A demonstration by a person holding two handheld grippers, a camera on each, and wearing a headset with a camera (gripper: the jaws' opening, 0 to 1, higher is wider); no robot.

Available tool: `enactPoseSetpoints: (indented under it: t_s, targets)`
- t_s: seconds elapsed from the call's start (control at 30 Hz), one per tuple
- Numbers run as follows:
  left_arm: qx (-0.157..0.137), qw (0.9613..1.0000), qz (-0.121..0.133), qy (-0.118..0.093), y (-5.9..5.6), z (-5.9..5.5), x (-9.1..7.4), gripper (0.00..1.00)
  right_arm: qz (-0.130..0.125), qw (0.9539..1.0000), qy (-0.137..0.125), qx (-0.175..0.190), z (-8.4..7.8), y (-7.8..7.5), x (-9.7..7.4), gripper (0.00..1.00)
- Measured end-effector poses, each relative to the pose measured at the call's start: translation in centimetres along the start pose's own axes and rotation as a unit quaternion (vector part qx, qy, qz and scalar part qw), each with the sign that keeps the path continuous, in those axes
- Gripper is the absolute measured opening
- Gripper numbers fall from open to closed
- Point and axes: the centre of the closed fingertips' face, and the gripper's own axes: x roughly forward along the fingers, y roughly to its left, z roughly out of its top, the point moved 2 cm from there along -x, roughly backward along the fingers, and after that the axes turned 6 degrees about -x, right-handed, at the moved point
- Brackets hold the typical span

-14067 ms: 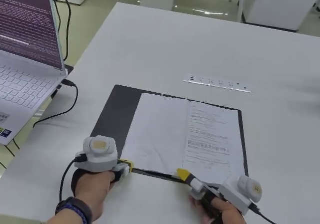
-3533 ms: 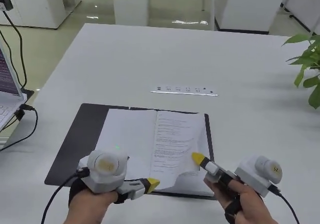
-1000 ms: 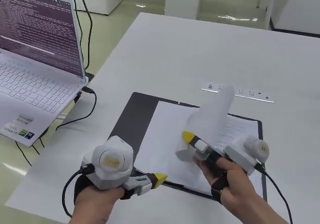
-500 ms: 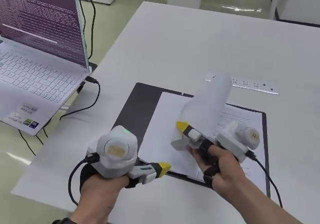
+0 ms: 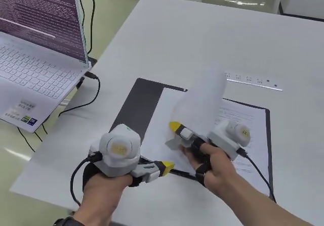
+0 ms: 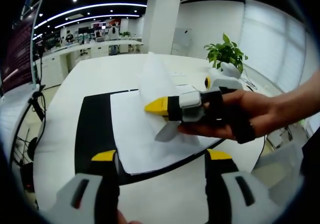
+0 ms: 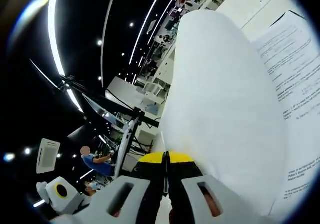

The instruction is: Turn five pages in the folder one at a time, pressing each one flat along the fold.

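Note:
A black folder point(image 5: 132, 109) lies open on the white table, with white pages point(image 5: 161, 125) on its left half and printed pages point(image 5: 253, 135) on its right. My right gripper point(image 5: 175, 129) is shut on the lower edge of one page point(image 5: 202, 102), which curves up above the fold. That page point(image 7: 215, 98) rises just past the yellow tips point(image 7: 167, 157) in the right gripper view. My left gripper point(image 5: 167, 166) is open at the folder's near edge, nothing between its fingers point(image 6: 105, 156). In the left gripper view, the right gripper point(image 6: 159, 106) holds the page point(image 6: 155, 78) over the folder point(image 6: 92, 129).
An open laptop point(image 5: 35, 49) stands at the left table edge, its black cable point(image 5: 83, 102) running across the table near the folder. A socket strip point(image 5: 253, 80) is set into the table behind the folder. A potted plant point(image 6: 225, 53) stands at the far side.
My right gripper has carried the lifted page further left over the folder's fold. The left gripper stays near the folder's front edge. The head camera has shifted slightly.

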Motion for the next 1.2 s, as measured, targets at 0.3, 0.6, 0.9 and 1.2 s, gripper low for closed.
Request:
enactPoseSetpoints:
  t_s: [0.3,0.6,0.9,1.2]
  targets:
    - [-0.015,0.9999,0.001,0.005,0.5,-0.8,-0.1,0.69,0.009,0.9997,0.022,0.002,-1.4,0.3,1.1,0.00]
    - [-0.027,0.9996,0.009,0.006,1.3,-1.3,-0.7,0.68,0.010,0.9991,0.041,0.006,-2.8,-0.2,2.0,0.00]
    - [-0.015,0.9997,0.012,0.017,1.5,-2.3,-1.7,0.69,0.013,0.9975,0.069,0.001,-4.6,0.0,2.3,0.00]
    - [-0.023,0.9993,0.027,0.016,3.0,-2.3,-2.4,0.68,0.010,0.9969,0.077,0.011,-5.5,0.0,2.7,0.00]
